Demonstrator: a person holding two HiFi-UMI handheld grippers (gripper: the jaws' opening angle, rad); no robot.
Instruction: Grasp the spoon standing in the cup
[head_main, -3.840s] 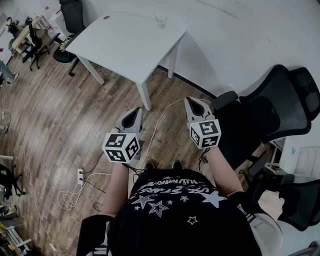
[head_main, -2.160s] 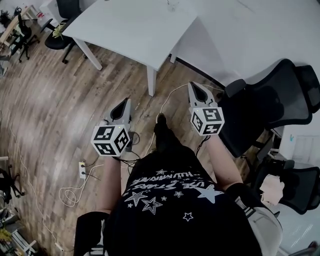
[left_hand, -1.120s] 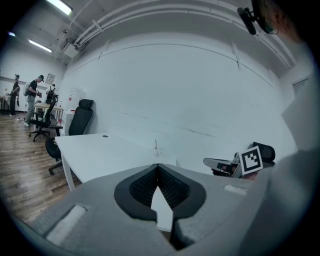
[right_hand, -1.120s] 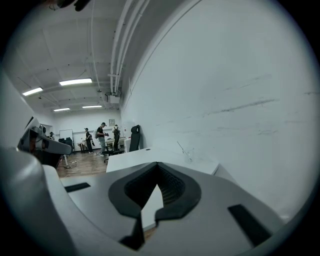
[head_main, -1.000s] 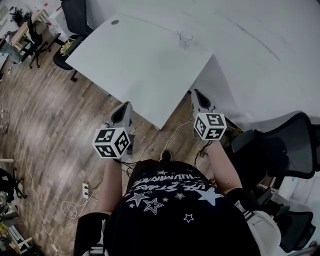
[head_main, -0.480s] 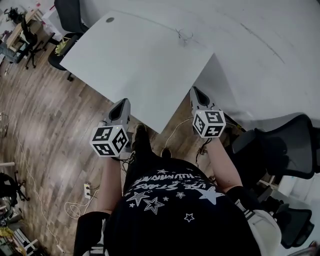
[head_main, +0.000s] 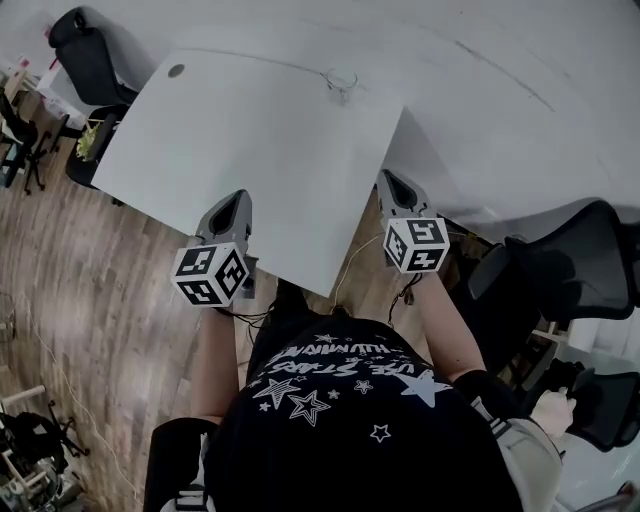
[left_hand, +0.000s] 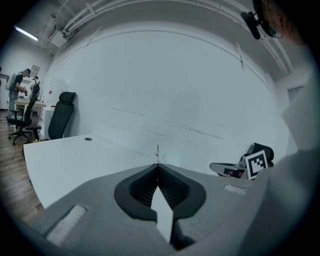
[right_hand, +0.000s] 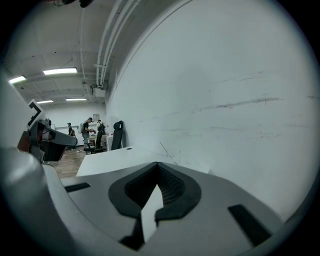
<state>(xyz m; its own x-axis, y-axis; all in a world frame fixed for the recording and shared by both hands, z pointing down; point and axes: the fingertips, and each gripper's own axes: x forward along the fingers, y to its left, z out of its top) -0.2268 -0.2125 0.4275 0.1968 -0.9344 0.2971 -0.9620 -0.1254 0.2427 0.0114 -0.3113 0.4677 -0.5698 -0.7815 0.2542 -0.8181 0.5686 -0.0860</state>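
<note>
A clear glass cup (head_main: 340, 82) stands at the far edge of the white table (head_main: 250, 150), close to the wall, with a thin spoon (head_main: 331, 75) leaning in it. Both grippers hover at the table's near edge, well short of the cup. My left gripper (head_main: 237, 197) is shut and holds nothing; in the left gripper view (left_hand: 158, 165) the spoon (left_hand: 157, 152) pokes up just beyond its tips. My right gripper (head_main: 389, 177) is also shut and holds nothing, and the right gripper view (right_hand: 157, 163) shows the spoon (right_hand: 164, 148) far ahead.
Black office chairs (head_main: 560, 240) stand to my right, and another (head_main: 85, 55) sits beyond the table's left end. A round grommet (head_main: 176, 71) marks the table's far left. Cables (head_main: 345, 272) trail over the wooden floor. People (right_hand: 89, 129) stand far off.
I have walked up to the table: it has come nearer, and both grippers now reach its near edge. The cup sits closer ahead. Both grippers stay shut.
</note>
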